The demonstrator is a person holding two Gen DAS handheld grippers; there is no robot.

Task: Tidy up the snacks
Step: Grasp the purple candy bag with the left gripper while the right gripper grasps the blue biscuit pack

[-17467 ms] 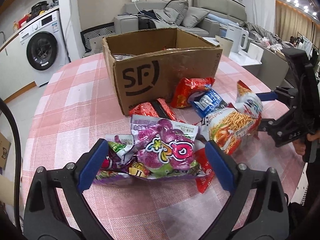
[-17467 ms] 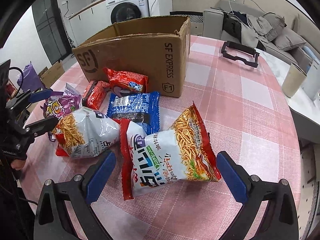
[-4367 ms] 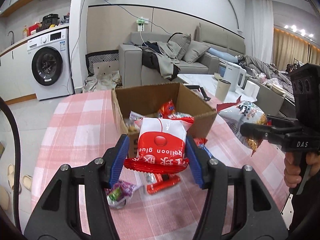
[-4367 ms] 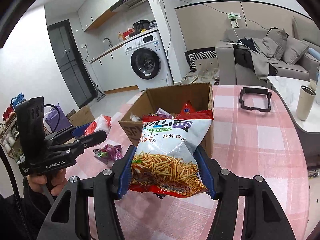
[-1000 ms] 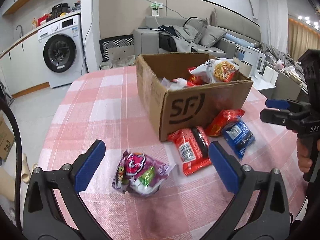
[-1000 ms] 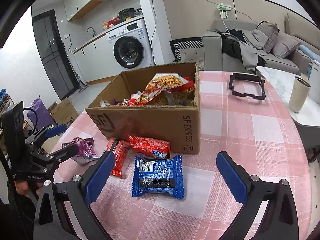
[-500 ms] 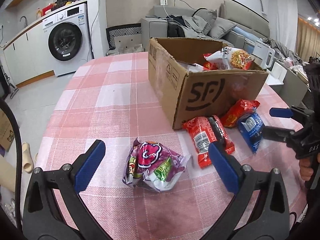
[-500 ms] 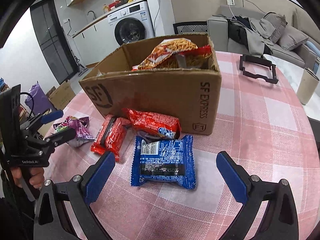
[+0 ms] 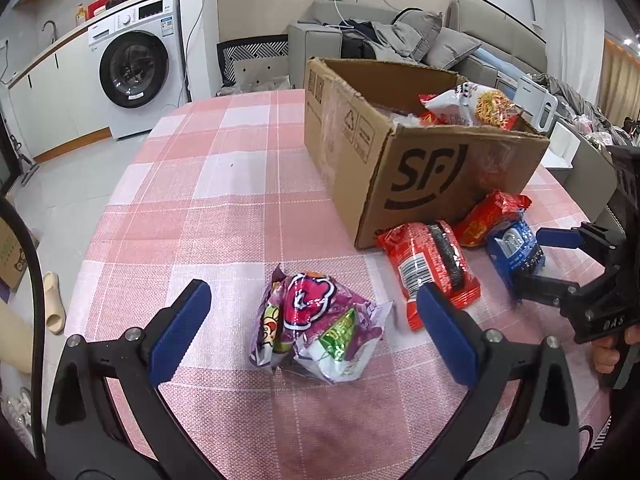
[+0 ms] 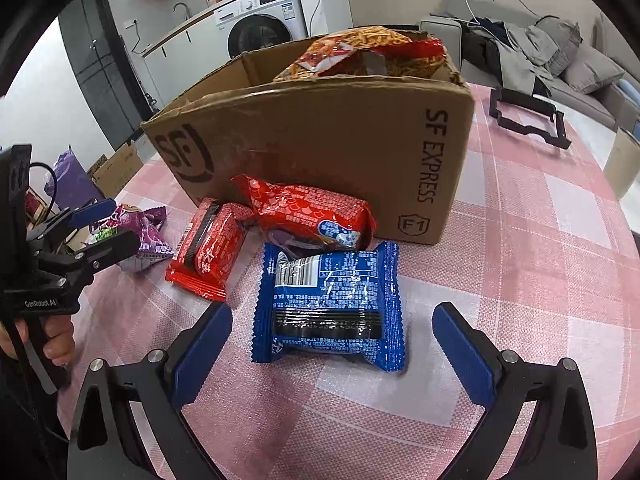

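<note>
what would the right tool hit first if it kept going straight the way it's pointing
Most likely the blue snack packet, lying on the table directly between the open fingers of the right tool. Beyond it sit the red packet and the cardboard box.

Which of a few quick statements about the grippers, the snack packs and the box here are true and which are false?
1. Both grippers are open. True: the left gripper and right gripper hold nothing.
2. The blue pack is inside the cardboard box. False: it lies on the table before the right gripper.
3. The purple bag lies before the left gripper. True.
4. The box is empty. False: a noodle-snack bag sticks out.
</note>
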